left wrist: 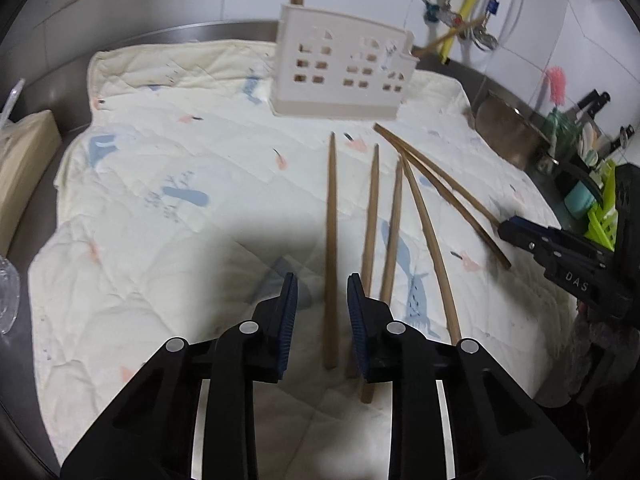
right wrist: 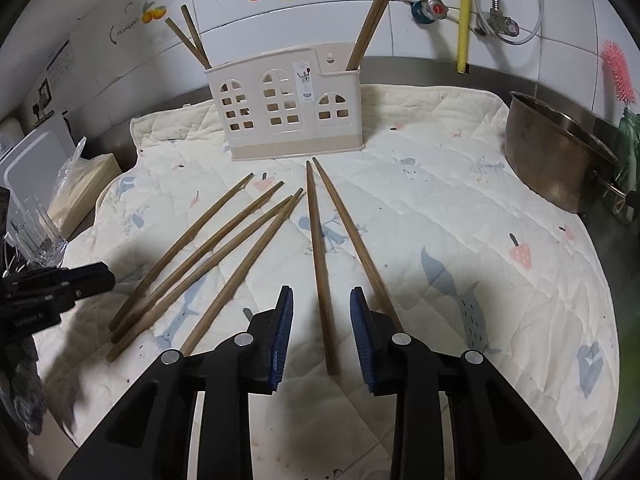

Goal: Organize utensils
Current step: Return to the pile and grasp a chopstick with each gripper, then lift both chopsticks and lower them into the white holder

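Right wrist view: four chopsticks already stand in the holder (right wrist: 294, 108), two at each end; six chopsticks (right wrist: 216, 256) lie loose on the quilted cloth (right wrist: 460, 208) before it, so less than half seems done. Right tongs (right wrist: 321, 300) gape empty over one stick; left tongs (left wrist: 322, 286) likewise straddle another, gripping nothing. Steel counter (right wrist: 612, 240), tiled wall, a pot (right wrist: 556, 152) at right.

Both tongs (left wrist: 322, 320) (right wrist: 322, 334) are black plastic with ribbed blue pads (left wrist: 287, 320) and silver pivot pins.
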Tool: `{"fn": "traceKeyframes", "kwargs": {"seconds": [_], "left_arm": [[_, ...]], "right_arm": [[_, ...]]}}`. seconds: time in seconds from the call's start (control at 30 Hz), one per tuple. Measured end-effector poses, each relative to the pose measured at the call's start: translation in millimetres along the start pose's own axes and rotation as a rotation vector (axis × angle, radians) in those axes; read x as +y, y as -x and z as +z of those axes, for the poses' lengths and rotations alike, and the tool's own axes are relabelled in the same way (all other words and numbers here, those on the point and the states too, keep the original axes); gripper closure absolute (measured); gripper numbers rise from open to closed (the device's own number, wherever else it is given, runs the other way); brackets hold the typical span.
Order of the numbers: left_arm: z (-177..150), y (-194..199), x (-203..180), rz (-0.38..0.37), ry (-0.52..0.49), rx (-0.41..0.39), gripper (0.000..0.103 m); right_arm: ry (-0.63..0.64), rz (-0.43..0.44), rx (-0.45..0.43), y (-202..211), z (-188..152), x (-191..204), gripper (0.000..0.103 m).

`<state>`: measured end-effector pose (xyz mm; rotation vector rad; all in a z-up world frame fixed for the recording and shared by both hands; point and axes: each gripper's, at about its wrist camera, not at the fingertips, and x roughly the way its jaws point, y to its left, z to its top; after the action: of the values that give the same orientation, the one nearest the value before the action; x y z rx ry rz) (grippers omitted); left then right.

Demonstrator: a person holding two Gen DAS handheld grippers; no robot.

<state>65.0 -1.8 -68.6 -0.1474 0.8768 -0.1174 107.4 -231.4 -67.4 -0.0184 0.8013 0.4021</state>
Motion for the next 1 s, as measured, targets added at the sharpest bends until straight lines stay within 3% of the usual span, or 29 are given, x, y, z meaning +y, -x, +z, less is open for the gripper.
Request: {"fn": "traceKeyframes", "kwargs": {"seconds": [0.43,1.0], "left_arm": [[-2,-28,-2,0.001,0.005,0.053,0.093],[-1,-32,-12,0.064,-0.052,0.050,0.094]], "right_arm": [[-0.011,0.006,0.020,-10,-2,-4,0.080],[0.022,-0.011,0.071,-28,-4,-1,0.089]]}}
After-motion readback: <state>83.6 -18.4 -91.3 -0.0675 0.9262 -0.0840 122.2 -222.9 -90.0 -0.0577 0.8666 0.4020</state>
